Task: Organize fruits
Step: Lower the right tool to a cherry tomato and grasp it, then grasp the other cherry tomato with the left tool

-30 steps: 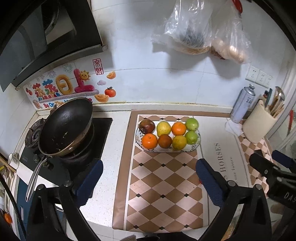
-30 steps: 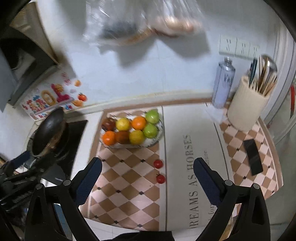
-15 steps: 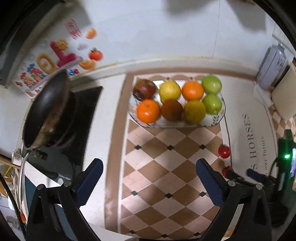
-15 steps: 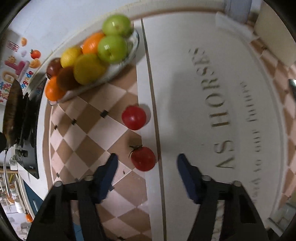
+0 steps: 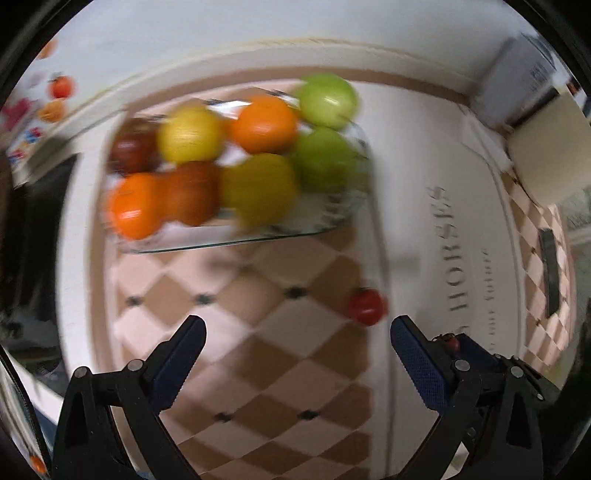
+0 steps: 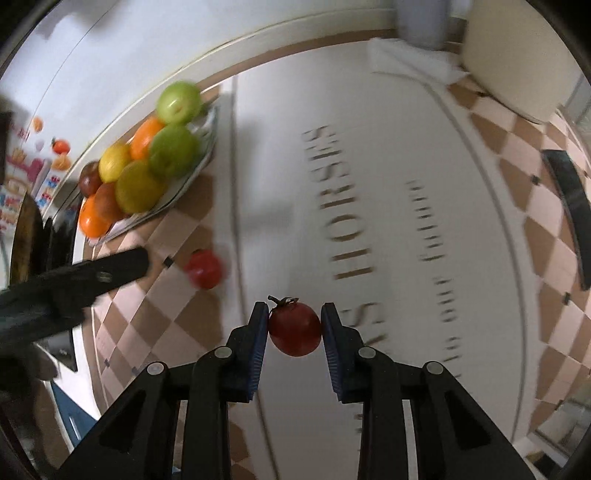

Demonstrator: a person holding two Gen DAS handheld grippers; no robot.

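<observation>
A glass fruit plate [image 5: 258,236] [image 6: 199,170] holds oranges, green apples, yellow and dark red fruit. My right gripper [image 6: 294,325] is shut on a small red tomato with a stem [image 6: 294,328] over the mat. A second red tomato [image 6: 204,268] [image 5: 366,306] lies loose on the checked mat, left of the held one. My left gripper [image 5: 297,343] is open and empty, low over the mat in front of the plate, with the loose tomato just beyond its right finger. The left gripper's finger [image 6: 110,267] shows in the right wrist view.
A cream utensil holder [image 6: 517,70] [image 5: 546,147] and a spray can [image 6: 424,22] stand at the back right. A black phone [image 6: 570,214] [image 5: 550,269] lies on the mat at right. A pan and stove [image 6: 26,236] are at far left.
My right gripper has closed on the stemmed tomato. My left gripper has moved closer to the plate and down toward the mat; both views are motion-blurred.
</observation>
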